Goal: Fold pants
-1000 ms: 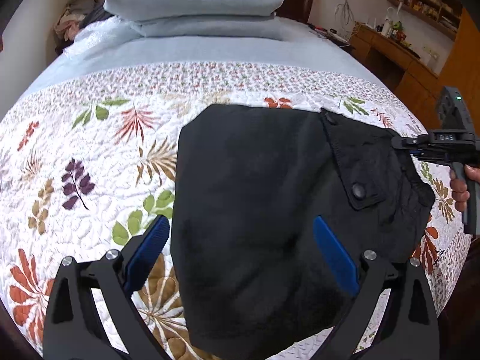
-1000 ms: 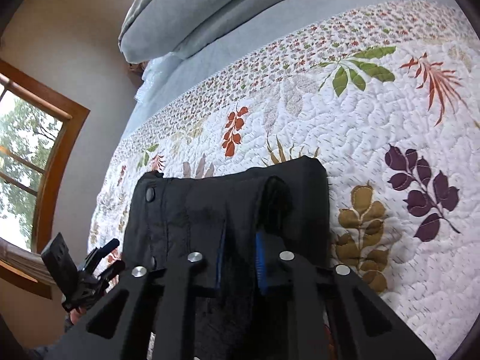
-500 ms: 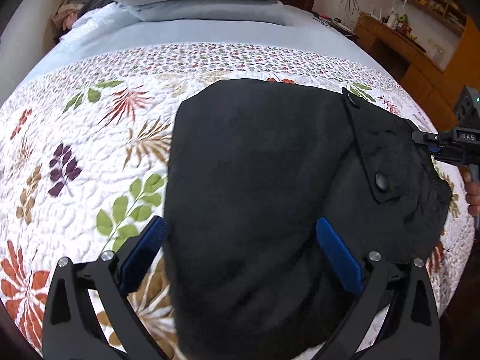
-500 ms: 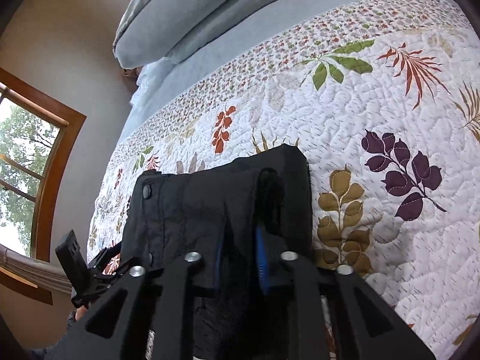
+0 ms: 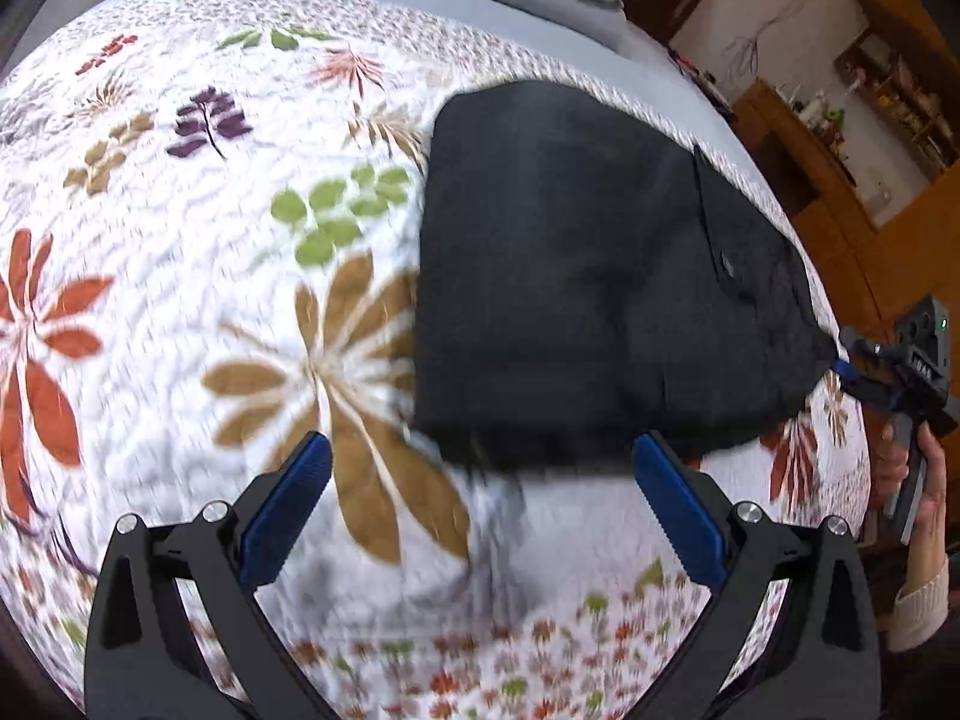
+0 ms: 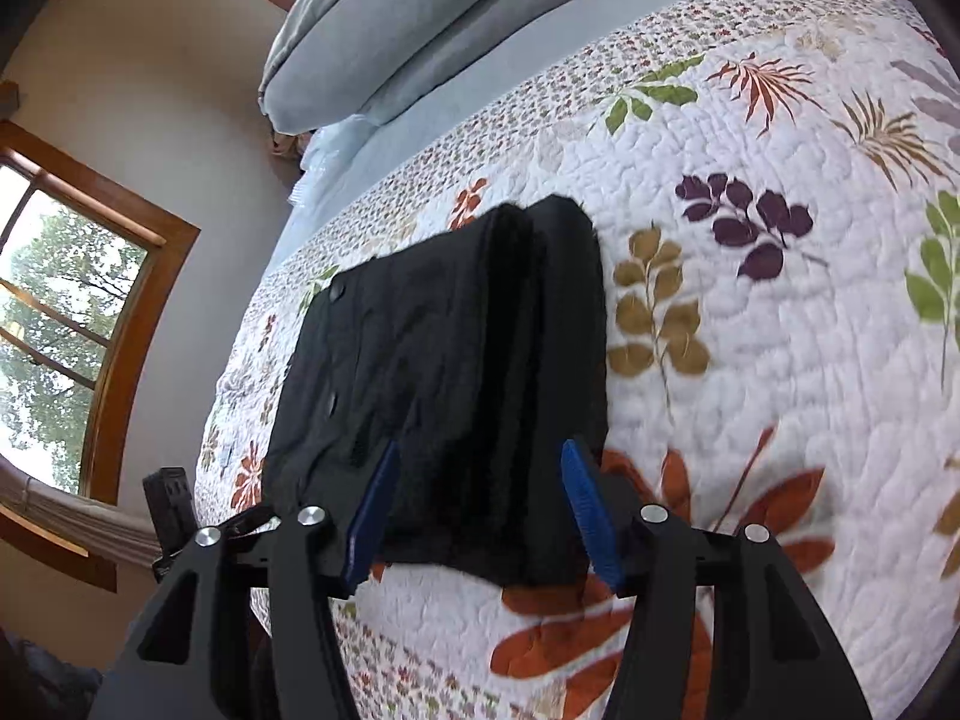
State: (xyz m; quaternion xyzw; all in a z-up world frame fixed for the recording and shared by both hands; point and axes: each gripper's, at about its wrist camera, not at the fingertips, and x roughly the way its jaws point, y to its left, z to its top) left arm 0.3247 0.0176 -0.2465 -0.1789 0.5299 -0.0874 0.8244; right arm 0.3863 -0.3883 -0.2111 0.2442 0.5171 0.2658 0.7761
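Observation:
The black pants [image 5: 600,276] lie folded into a thick rectangle on the floral quilt [image 5: 180,312]. My left gripper [image 5: 477,462] is open, its blue pads wide apart just short of the pants' near edge, with only quilt between them. In the right wrist view the pants [image 6: 456,348] show stacked layers and a snap flap. My right gripper [image 6: 480,462] has its jaws opening; the pants' near edge lies between the pads, which stand clear of the cloth. From the left wrist the right gripper [image 5: 843,363] sits at the pants' right corner, held by a hand [image 5: 927,480].
Grey pillows [image 6: 384,18] and a pale blue sheet [image 6: 456,96] lie at the head of the bed. A wood-framed window [image 6: 72,312] is beyond the bed's far side. Wooden shelves and a desk [image 5: 870,102] stand on the other side. The left gripper's body [image 6: 171,504] shows at the bed's edge.
The right gripper, shut on the pants' fold before, has spread its jaws and let the cloth go. The left gripper has drawn back and rolled, so the pants now lie beyond its fingers.

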